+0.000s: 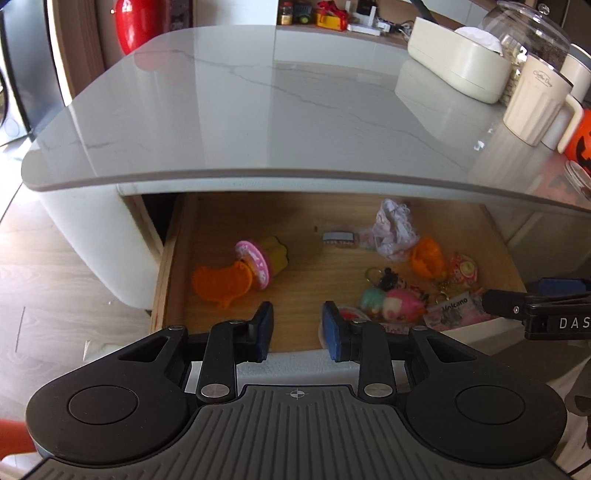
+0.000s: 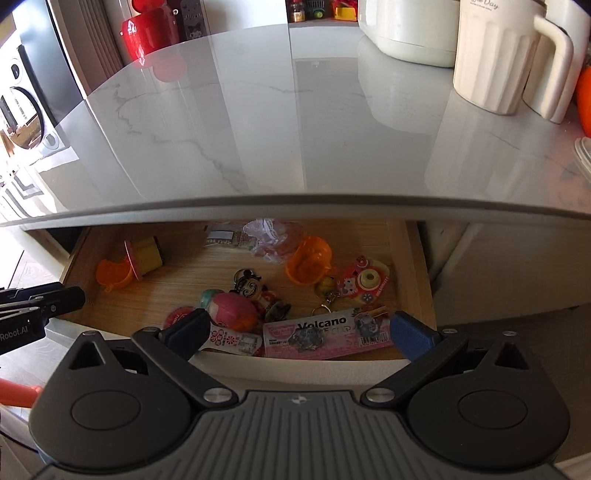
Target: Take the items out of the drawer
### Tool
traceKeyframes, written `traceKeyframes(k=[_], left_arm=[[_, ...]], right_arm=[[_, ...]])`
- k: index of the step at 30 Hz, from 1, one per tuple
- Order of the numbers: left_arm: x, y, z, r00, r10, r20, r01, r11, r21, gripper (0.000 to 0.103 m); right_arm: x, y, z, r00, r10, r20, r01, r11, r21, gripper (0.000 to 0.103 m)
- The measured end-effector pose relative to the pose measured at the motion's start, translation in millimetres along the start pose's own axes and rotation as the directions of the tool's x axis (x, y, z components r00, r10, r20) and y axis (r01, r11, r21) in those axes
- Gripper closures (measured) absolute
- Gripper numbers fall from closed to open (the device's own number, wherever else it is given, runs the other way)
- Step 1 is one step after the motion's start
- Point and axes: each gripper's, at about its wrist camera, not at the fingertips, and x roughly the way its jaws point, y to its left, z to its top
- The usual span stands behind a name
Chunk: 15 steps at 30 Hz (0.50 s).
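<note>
The wooden drawer stands pulled out under the marble tabletop. It holds an orange shell toy, a pink-lidded yellow cup, a crumpled bag, an orange capsule, a pink plush ball and a Volcano packet. My left gripper hovers over the drawer's front edge, partly open, nothing between its fingers. My right gripper is wide open above the Volcano packet and the pink plush ball, holding nothing. A figure keychain lies just behind.
The tabletop overhangs the back of the drawer. On its right side stand a cream ribbed mug, a cream box, a glass jar and an orange pumpkin. A red object stands beyond the far left corner.
</note>
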Motion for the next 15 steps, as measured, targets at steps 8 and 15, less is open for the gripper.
traceKeyframes(k=[8,15], left_arm=[[-25.5,5.9,-38.1,0.999,0.004,0.051,-0.004,1.0,0.004,0.07],[-23.3,8.2,-26.5,0.999,0.027,0.027,-0.027,1.0,0.003,0.07]], right_arm=[[-35.1,-2.8,-56.9,0.999,0.027,0.042,-0.027,1.0,-0.006,0.0],[-32.0,-1.6,-49.5,0.998,0.01,0.063,-0.01,1.0,0.004,0.0]])
